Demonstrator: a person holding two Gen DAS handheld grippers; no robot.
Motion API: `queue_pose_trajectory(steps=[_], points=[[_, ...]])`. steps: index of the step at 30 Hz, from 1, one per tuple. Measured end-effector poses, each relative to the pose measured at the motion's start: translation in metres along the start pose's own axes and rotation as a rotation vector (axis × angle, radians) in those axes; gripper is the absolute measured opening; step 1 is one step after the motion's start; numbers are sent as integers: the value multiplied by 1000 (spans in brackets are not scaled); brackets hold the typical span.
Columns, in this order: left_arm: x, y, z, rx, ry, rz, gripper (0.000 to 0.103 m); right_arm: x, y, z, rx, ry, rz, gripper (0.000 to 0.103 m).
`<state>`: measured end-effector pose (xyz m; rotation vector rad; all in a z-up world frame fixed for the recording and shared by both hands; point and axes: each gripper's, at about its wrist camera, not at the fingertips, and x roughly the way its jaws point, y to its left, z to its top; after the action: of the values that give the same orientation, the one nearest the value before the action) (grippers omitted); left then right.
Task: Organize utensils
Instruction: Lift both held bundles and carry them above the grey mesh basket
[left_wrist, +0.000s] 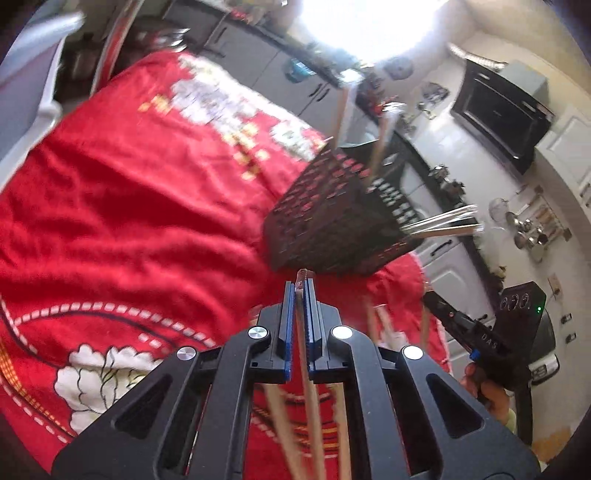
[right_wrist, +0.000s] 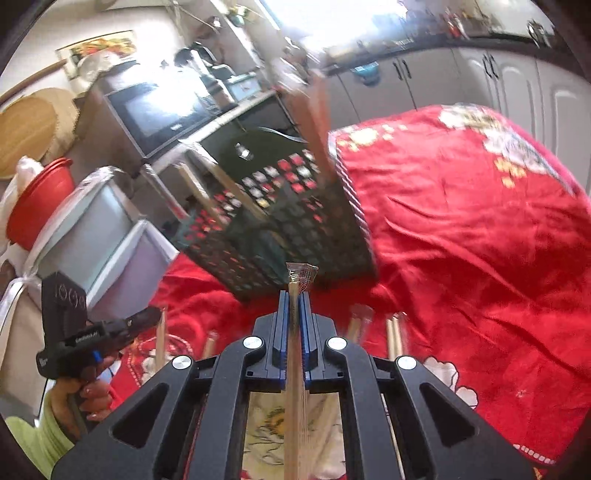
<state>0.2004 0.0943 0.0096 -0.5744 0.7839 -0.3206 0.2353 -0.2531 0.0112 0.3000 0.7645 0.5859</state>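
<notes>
A black perforated utensil holder (left_wrist: 332, 218) stands on the red cloth (left_wrist: 129, 206) with several sticks poking out of its top. My left gripper (left_wrist: 302, 284) is shut on a wrapped pair of wooden chopsticks (left_wrist: 308, 391), its tip just in front of the holder's base. In the right wrist view the same holder (right_wrist: 280, 229) is straight ahead. My right gripper (right_wrist: 293, 295) is shut on another wrapped pair of chopsticks (right_wrist: 295, 398), whose plastic end (right_wrist: 301, 275) almost touches the holder. Each gripper shows in the other's view, the right one (left_wrist: 480, 332) and the left one (right_wrist: 92, 336).
More chopsticks (left_wrist: 384, 325) lie loose on the cloth under the grippers, also in the right wrist view (right_wrist: 395, 332). Plastic storage drawers (right_wrist: 96, 236) and a red bowl (right_wrist: 40, 206) stand left of the table. Kitchen cabinets (right_wrist: 461, 85) and a microwave (left_wrist: 502, 110) are behind.
</notes>
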Motion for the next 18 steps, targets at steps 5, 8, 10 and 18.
queue_pose_trajectory(steps=[5, 8, 10, 18], points=[[-14, -28, 10, 73, -39, -34, 2, -22, 24, 9, -71, -61, 24, 6], [-19, -42, 13, 106, -53, -49, 2, -33, 36, 13, -109, -94, 28, 6], [-21, -48, 16, 120, -62, -57, 2, -38, 43, 14, -128, -111, 29, 6], [-34, -71, 30, 170, -109, -90, 2, -57, 53, 24, -152, -222, 37, 6]])
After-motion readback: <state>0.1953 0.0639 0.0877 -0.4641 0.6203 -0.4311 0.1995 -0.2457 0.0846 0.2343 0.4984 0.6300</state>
